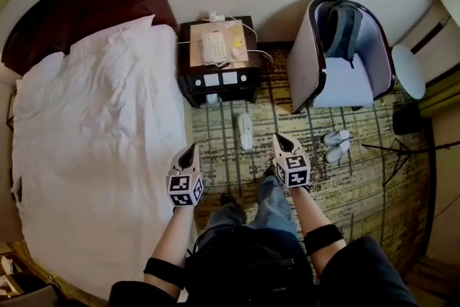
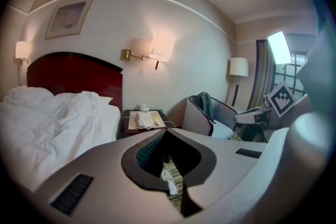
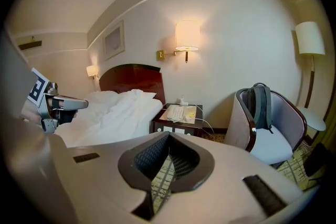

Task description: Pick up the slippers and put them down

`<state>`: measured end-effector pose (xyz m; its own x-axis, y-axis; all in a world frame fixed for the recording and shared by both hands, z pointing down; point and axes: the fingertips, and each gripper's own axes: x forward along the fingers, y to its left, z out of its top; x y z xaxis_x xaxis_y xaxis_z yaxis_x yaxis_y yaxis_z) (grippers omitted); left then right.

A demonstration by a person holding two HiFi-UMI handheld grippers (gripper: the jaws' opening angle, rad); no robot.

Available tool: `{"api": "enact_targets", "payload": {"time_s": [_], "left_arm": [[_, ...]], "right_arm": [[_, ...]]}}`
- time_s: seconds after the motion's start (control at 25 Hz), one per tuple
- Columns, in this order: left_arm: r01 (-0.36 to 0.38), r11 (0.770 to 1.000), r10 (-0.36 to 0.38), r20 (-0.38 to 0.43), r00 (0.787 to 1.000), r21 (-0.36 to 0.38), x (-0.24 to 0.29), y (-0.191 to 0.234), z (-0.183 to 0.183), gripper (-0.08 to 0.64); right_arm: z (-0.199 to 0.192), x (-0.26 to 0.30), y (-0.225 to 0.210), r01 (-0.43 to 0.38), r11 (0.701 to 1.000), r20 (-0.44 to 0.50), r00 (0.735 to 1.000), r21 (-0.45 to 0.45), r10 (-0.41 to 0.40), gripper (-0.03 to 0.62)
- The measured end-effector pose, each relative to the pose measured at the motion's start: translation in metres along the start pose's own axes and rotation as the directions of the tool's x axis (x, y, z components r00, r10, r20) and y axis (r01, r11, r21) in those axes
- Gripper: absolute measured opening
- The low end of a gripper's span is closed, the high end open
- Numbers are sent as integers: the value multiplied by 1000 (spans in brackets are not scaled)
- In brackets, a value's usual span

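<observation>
In the head view one white slipper [image 1: 245,131] lies on the patterned carpet in front of the nightstand. A white pair of slippers or shoes [image 1: 336,144] lies further right, by the armchair. My left gripper [image 1: 190,149] is held up beside the bed's edge, shut and empty. My right gripper [image 1: 280,139] is raised between the single slipper and the white pair, also shut and empty. In the left gripper view the white slipper [image 2: 169,182] shows on the carpet below the shut left gripper [image 2: 167,132]. The right gripper [image 3: 169,136] points toward the nightstand, with only carpet seen beneath it.
A bed with white bedding [image 1: 93,140] fills the left. A dark nightstand [image 1: 219,79] with a phone stands at the wall. An armchair [image 1: 345,83] holds a grey backpack [image 1: 341,29]. A round side table [image 1: 408,72] and a black tripod [image 1: 402,151] stand at the right.
</observation>
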<state>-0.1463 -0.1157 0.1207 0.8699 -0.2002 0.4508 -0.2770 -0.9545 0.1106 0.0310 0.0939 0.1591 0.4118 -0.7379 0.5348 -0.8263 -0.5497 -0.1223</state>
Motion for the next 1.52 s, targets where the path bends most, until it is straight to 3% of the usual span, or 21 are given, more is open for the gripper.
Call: {"api": "enact_targets", "payload": {"time_s": [0.28, 0.72, 1.52], "left_arm": [[14, 1000, -14, -3, 1000, -3, -30, -9, -5, 2], [16, 1000, -16, 13, 1000, -24, -42, -13, -11, 2], [74, 997, -74, -12, 997, 0, -32, -22, -18, 2]], "right_arm": [[2, -32, -18, 47, 997, 25, 999, 63, -49, 2], [-13, -44, -10, 41, 996, 18, 999, 81, -43, 2], [7, -43, 8, 22, 999, 22, 999, 40, -23, 2]]}}
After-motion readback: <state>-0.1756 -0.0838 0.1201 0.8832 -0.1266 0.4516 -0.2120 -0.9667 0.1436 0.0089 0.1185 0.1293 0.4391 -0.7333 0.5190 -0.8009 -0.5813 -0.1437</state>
